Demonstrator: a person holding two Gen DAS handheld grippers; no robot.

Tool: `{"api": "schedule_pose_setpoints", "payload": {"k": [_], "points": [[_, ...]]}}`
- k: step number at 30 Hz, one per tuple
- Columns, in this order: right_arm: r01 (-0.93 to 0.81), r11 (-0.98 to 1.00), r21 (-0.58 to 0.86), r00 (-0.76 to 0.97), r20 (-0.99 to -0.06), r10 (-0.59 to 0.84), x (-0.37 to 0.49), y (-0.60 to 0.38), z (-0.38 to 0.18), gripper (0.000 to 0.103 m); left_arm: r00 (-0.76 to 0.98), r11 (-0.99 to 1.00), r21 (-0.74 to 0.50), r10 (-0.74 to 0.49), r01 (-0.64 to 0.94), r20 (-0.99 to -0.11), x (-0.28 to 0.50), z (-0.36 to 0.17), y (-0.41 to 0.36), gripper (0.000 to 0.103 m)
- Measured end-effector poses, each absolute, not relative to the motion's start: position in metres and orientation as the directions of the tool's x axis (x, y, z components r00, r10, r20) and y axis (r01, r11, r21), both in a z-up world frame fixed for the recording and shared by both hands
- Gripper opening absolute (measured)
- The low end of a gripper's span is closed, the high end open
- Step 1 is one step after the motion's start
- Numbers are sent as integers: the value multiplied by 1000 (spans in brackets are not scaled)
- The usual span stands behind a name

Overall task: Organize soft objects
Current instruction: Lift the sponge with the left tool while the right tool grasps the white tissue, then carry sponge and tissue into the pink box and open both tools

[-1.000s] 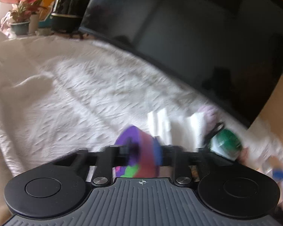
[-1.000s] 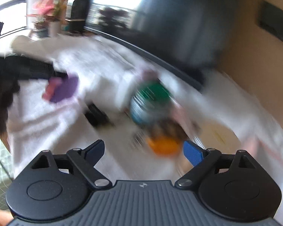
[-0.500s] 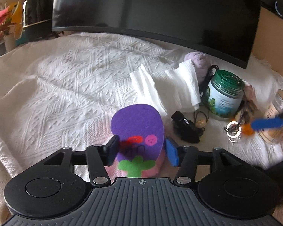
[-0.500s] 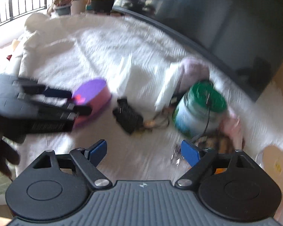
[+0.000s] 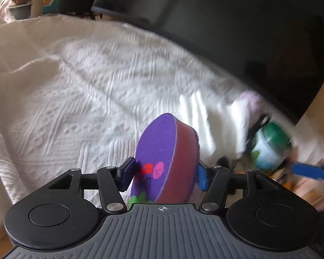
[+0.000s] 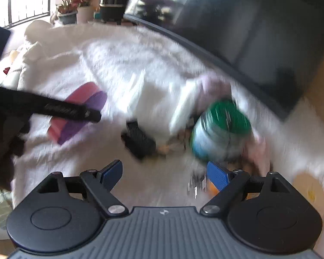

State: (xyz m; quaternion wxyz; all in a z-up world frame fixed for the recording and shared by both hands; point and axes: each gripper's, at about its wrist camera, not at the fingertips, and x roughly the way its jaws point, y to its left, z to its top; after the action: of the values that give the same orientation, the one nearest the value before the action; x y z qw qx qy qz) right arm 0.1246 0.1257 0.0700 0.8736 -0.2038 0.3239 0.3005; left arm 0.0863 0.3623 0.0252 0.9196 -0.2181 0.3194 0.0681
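**Left gripper pinching the purple sponge above the white cloth**

The left gripper (image 5: 164, 173) was clamped on a soft purple-and-pink sponge (image 5: 162, 161), its blue pads pressing the purple face on one side and the far face on the other. The sponge stood tilted on edge between the fingers, the purple felt face with red and pink dots and a green patch turned toward the left, the pink foam rim toward the right. In the right wrist view the same sponge (image 6: 84, 105) showed at the left, held clear of the cloth by the dark arm of the left gripper (image 6: 64, 109).

The right gripper (image 6: 164, 173) was spread wide with nothing between its blue pads, hovering low over the cluttered part of the surface. Just ahead of it lay a small black object (image 6: 140, 140), blurred, and near the right pad some metal rings (image 6: 196, 185) and something orange, too smeared to identify. Beyond the right pad stood a jar with a green lid (image 6: 222, 129), also seen at the right edge of the left wrist view (image 5: 270, 146).

Behind the jar lay folded white tissues (image 6: 144, 95) and a pale pink soft thing (image 6: 213, 84), both on the white textured cloth (image 5: 75, 99) covering the surface. Farther back a large dark screen (image 5: 237, 32) rose along the edge of the cloth, and at the far left corner stood a potted plant with pink leaves (image 6: 67, 4) beside a dark round appliance (image 6: 112, 2)
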Motion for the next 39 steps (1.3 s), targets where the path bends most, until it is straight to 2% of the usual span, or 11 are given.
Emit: {"api": "schedule_pose_setpoints", "payload": {"k": [4,10,12,13,14,16,21,24,27,32,39], "points": [[-650,732,-203,656,-636,406,153,170,73,86,810,891,-374,-12,-257,-586,75,37,371,61],[-655,729,-198,632,-673,385,192,228,43,84,801,889,-379,-22,-259,-598,63,39,381,61],[-659,711,-247,641,-678,359,195,240,34,64,802,887,-382,-22,-260,-597,59,40,385,61],[-653,708,-268,652,-675,346,197,243,33,51,805,888,-380,-21,-257,-593,59,43,387,61],[-655,704,-273,655,-670,349,196,241,35,29,811,890,-380,-20,-252,-585,60,47,389,61],[-681,699,-216,610,-695,380,198,233,50,3,822,896,-373,-18,-239,-569,65,57,392,61],[-647,760,-62,591,-670,449,208,179,124,3,851,915,-362,-41,-179,-523,95,99,389,61],[-622,782,47,596,-619,512,209,124,182,3,861,932,-339,-67,-126,-504,116,125,377,61],[-583,808,84,640,-566,520,204,74,224,3,864,947,-313,-105,-63,-493,139,149,356,61],[-472,881,35,763,-484,428,176,-9,264,3,851,933,-354,-240,68,-467,177,181,310,61],[-224,974,-21,879,-437,193,142,-113,266,3,771,883,-370,-443,288,-457,208,195,208,61]]}}
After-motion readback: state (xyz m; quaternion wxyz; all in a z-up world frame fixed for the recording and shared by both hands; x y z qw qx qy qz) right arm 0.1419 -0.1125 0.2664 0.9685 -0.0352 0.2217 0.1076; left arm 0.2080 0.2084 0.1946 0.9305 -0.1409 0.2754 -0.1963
